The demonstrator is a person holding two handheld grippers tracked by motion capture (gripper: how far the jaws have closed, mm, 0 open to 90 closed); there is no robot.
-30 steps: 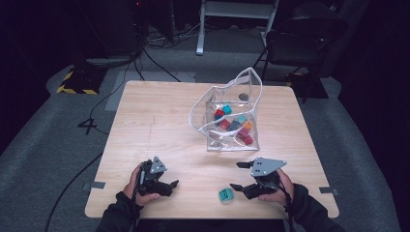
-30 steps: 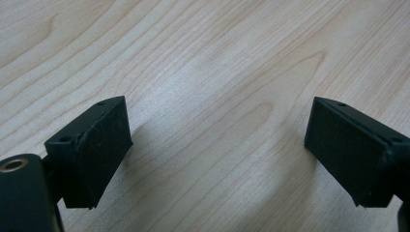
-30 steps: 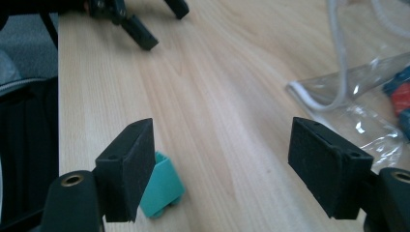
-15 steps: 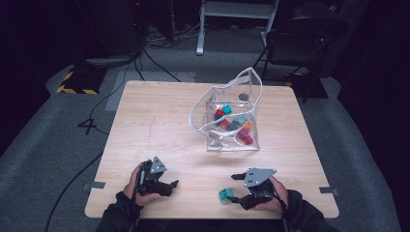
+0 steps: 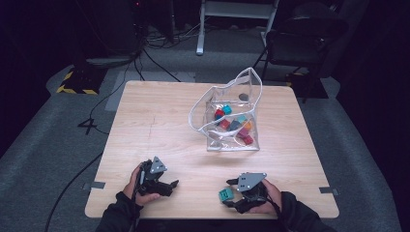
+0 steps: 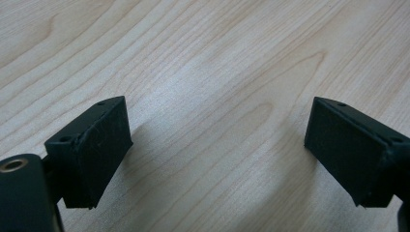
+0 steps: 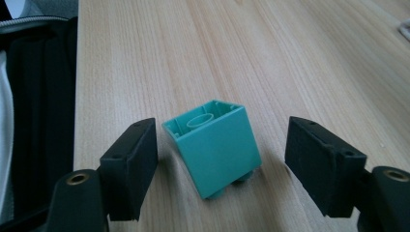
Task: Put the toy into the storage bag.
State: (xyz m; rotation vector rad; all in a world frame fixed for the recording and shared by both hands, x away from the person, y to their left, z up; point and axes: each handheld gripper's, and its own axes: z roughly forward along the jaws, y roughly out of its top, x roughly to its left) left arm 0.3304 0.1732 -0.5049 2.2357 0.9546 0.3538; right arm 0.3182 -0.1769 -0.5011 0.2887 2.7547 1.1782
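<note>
From above, a pale wooden table [image 5: 159, 121] stands on grey carpet in a dark room. The left gripper [image 6: 217, 154] gapes over bare wood. The right gripper [image 7: 220, 169], its jaws just closing, straddles an untouched teal plastic brick [image 7: 215, 147] near the table's front edge.

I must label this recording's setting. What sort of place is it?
Probably a lab or studio set up for recording, not a home: a lone wooden table on grey carpet, loose cables on the floor behind, and dark surroundings with a black chair.
</note>
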